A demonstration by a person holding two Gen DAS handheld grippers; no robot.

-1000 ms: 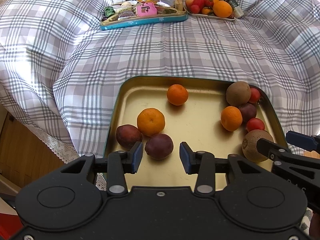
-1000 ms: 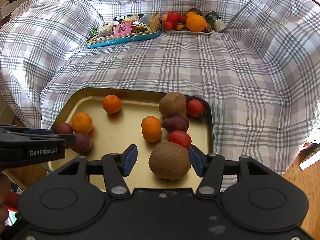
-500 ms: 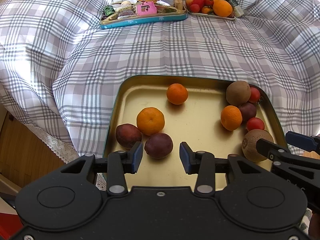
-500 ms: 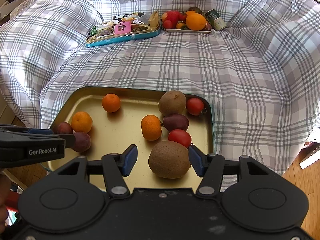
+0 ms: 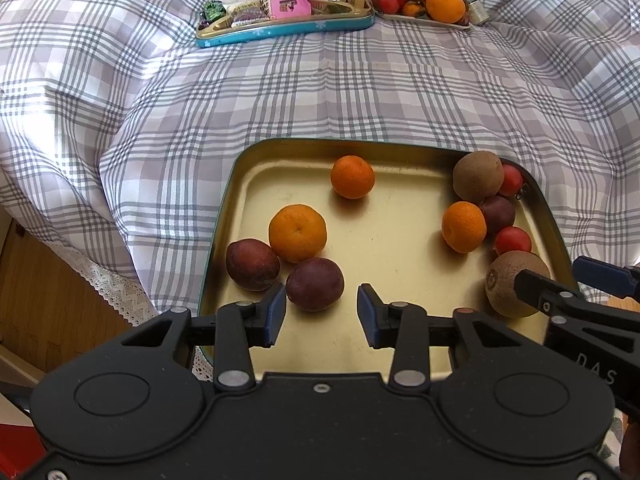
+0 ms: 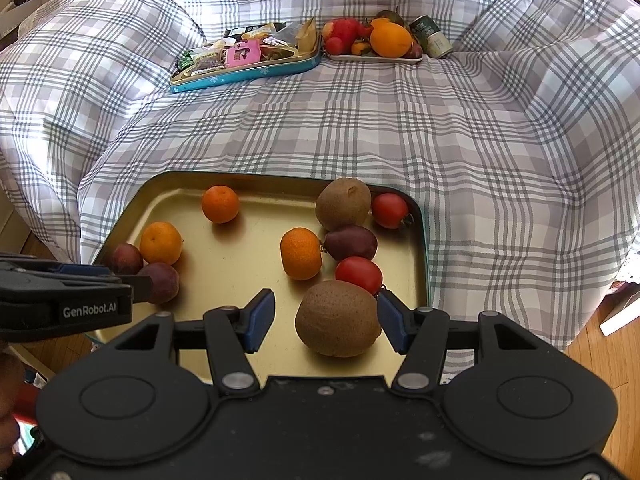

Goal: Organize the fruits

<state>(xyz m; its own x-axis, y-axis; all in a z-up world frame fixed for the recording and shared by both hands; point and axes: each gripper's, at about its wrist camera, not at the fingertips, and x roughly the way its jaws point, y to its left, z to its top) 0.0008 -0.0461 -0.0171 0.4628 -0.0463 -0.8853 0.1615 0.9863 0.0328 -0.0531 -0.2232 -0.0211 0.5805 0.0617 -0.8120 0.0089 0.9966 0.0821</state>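
A gold tray [image 5: 392,248] lies on the checked blanket and holds mandarins, kiwis, tomatoes and dark purple fruits. My left gripper [image 5: 322,312] has its jaws closing around a purple fruit [image 5: 315,284]. The left pad is at the fruit's skin and a gap remains at the right pad. A second purple fruit [image 5: 252,264] and a mandarin [image 5: 297,233] touch it. My right gripper [image 6: 325,320] stands open around the near kiwi [image 6: 338,318]. Its right pad is at the skin and its left pad stands clear. A tomato [image 6: 359,275] sits just behind this kiwi.
At the back lie a blue tin of snacks [image 5: 280,32], a white plate of fruit [image 5: 424,4] and a green can [image 6: 430,38]. The tray sits near the bed's edge, with wooden floor [image 5: 52,300] below on the left. Another kiwi [image 6: 343,203] stands at the tray's far right.
Hardly anything differs. The left jaws stand at most a shade closer around the purple fruit. The right gripper and all the fruit keep their places.
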